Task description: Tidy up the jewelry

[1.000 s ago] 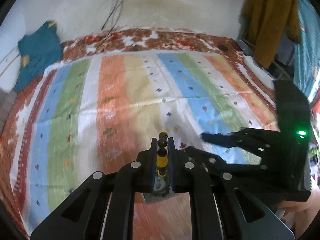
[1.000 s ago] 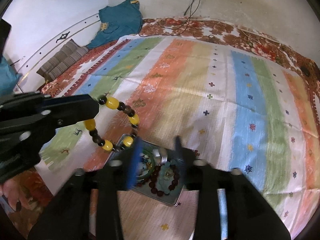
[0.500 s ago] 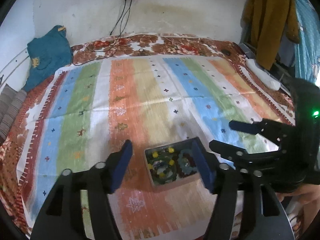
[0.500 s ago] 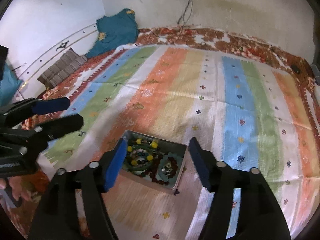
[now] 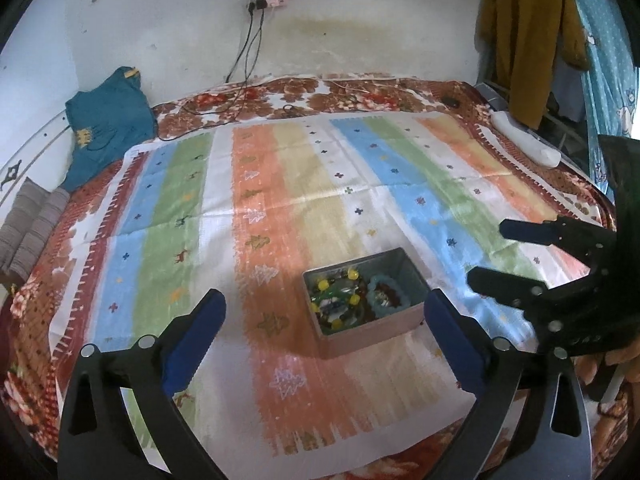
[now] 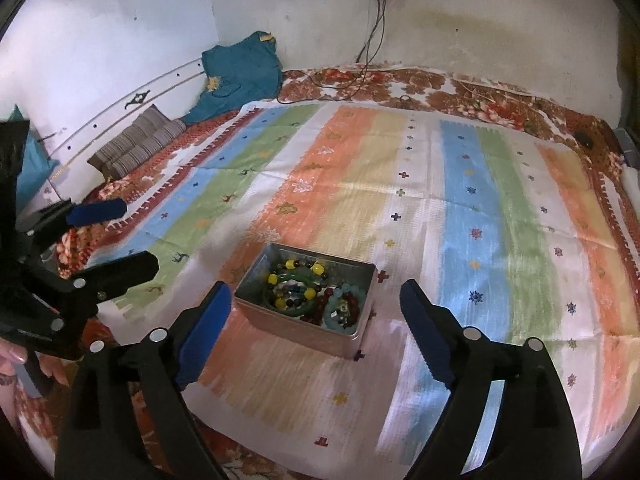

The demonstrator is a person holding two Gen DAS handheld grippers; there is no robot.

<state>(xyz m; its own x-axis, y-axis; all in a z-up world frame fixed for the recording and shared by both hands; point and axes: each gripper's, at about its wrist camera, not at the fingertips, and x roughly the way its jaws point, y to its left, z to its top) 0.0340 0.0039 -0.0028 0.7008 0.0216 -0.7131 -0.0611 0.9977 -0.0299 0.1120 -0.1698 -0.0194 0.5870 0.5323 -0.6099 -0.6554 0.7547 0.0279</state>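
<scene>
A grey metal box [image 5: 408, 270] [image 6: 352, 336] sits on the striped cloth near the front edge. It holds several bead bracelets: a yellow-and-dark one [image 5: 338, 300] [image 6: 296, 280], a green one [image 6: 292, 306] and a pale blue one [image 5: 386, 300] [image 6: 340, 312]. My left gripper [image 5: 326, 320] is open and empty, back from the box. My right gripper [image 6: 316, 312] is open and empty too, back from the box. Each gripper shows in the other's view: the right one [image 5: 500, 252] and the left one [image 6: 128, 236].
The striped cloth [image 5: 280, 184] [image 6: 440, 200] covers a floral bed. A teal garment [image 5: 104, 120] and striped cushions [image 6: 140, 144] lie at the far left. Cables [image 5: 244, 64] hang from a wall socket. A yellow garment [image 5: 528, 32] hangs at the right.
The left gripper opened and dropped the yellow-and-dark bracelet into the box. Both grippers then opened wide and pulled up and back from the box.
</scene>
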